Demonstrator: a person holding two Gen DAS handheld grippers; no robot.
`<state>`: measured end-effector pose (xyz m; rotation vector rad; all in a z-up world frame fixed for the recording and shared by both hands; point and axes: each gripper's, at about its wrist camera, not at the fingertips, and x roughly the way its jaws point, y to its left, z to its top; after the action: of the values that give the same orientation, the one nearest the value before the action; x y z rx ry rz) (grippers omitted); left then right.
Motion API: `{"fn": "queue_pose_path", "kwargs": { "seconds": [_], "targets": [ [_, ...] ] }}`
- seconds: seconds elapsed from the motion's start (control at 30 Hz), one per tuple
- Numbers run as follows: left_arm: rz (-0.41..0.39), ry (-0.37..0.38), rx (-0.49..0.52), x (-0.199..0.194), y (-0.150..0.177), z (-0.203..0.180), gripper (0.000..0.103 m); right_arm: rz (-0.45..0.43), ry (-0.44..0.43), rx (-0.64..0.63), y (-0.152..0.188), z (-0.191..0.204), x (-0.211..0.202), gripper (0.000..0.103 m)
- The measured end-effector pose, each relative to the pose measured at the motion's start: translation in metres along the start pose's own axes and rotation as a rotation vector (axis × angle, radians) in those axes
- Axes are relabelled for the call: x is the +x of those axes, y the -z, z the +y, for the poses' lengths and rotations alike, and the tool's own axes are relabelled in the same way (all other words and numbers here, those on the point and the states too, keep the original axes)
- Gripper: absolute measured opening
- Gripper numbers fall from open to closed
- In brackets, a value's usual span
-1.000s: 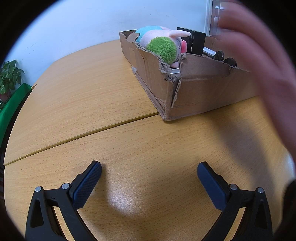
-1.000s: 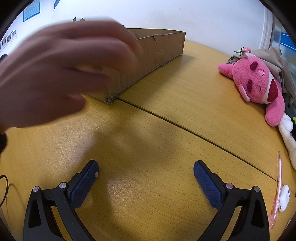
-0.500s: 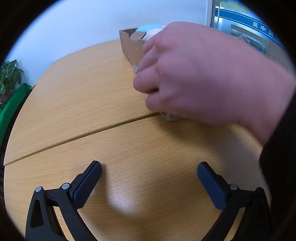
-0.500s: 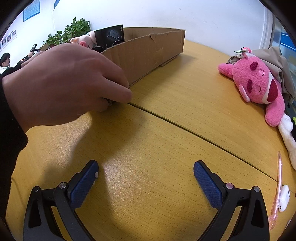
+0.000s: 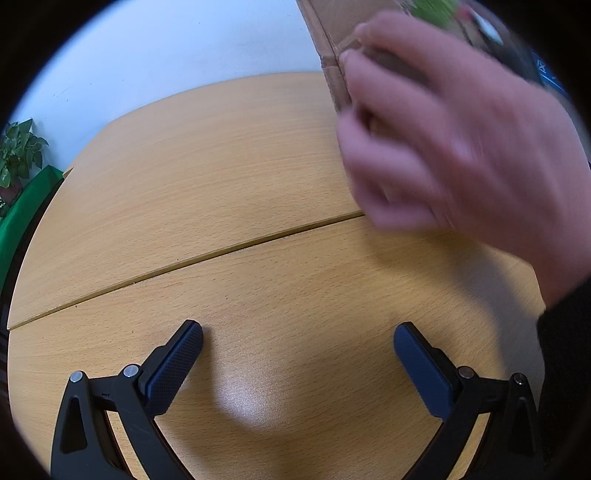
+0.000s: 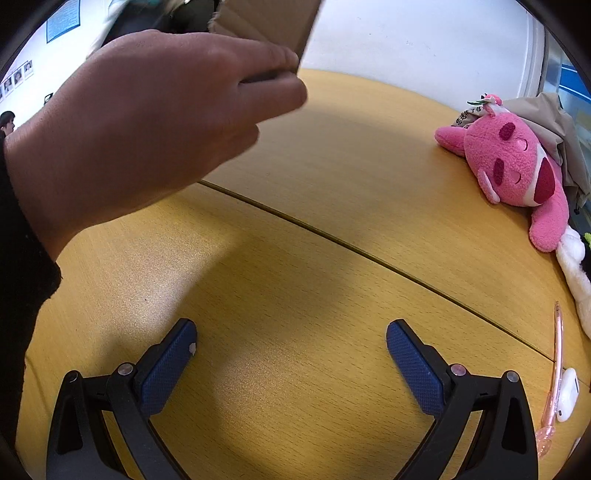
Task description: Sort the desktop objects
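Wooden table; bare hand grips cardboard box corner, raised.

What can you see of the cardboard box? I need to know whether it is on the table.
The cardboard box is plain brown corrugated card with a frayed, torn edge. A bare hand grips it at a corner and holds it tilted, clear of the wooden table. Only that corner and parts of the walls show in either view. Something green and fuzzy shows at its top edge, blurred.

Both grippers' fingers spread, empty.
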<state>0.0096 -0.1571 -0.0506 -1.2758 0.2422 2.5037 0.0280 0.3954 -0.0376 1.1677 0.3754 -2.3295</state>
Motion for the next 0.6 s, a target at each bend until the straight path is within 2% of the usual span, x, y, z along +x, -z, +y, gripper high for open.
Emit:
{"fn": "queue_pose_path", "kwargs": {
  "seconds": [0.6],
  "targets": [
    [-0.001,0.001,-0.001,0.0013,-0.0013,0.002,0.103,-0.001,0.003,0.002,-0.0017,0.0005,-0.0002,0.103]
  ]
}}
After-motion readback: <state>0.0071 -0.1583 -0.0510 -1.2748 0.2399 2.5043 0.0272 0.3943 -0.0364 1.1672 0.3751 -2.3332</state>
